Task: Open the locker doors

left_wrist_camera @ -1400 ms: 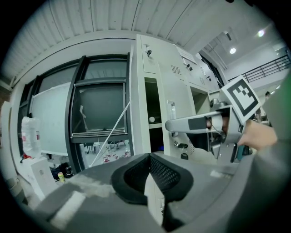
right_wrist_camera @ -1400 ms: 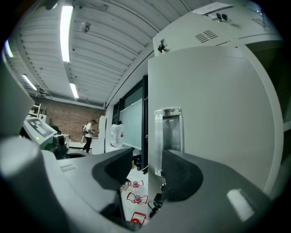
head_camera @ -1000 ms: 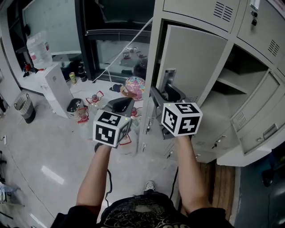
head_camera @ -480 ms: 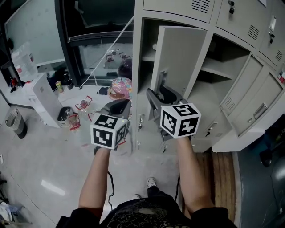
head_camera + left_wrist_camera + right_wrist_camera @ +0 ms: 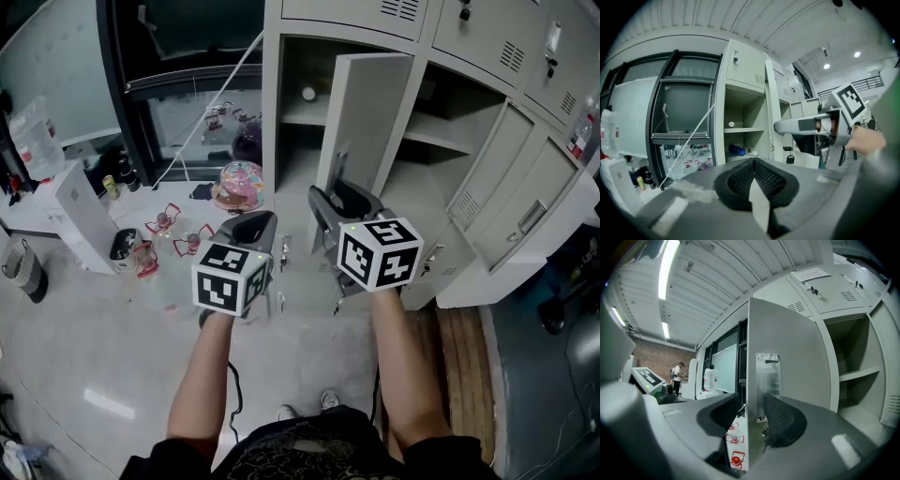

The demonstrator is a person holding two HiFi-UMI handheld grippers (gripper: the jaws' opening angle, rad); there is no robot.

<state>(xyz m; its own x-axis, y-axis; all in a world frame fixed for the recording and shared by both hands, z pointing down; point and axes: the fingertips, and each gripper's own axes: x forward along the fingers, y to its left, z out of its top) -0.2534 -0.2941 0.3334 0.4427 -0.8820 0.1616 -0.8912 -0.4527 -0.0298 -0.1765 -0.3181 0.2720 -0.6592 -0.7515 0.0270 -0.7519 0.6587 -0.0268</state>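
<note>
We look down on two bare forearms, each holding a gripper out toward a bank of pale grey lockers (image 5: 487, 56). The locker door (image 5: 370, 112) of the leftmost tall compartment stands swung well out toward us, its free edge nearest. The right gripper (image 5: 343, 201) sits at that edge, low on the door. In the right gripper view the door's edge runs upright between the jaws. They have just been closing but stand partway apart. The dark mesh pad (image 5: 780, 420) on the right lies close to the door's inner face, though we cannot tell if it touches. A clear gap shows between the left jaw and the door, so nothing is clamped. The left gripper (image 5: 255, 221) hangs just left of the door and apart from it, over the floor (image 5: 112, 328). Its jaws are pressed together with nothing between them. Its own view looks into the open compartment, where a shelf (image 5: 740, 130) carries a small white object (image 5: 731, 124) and a blue bottle (image 5: 736, 150) lies below. Further right, a second compartment is open, its door (image 5: 511, 183) swung out to the right. Bottles with red fittings (image 5: 164, 230) stand on the floor left of the lockers.
</note>
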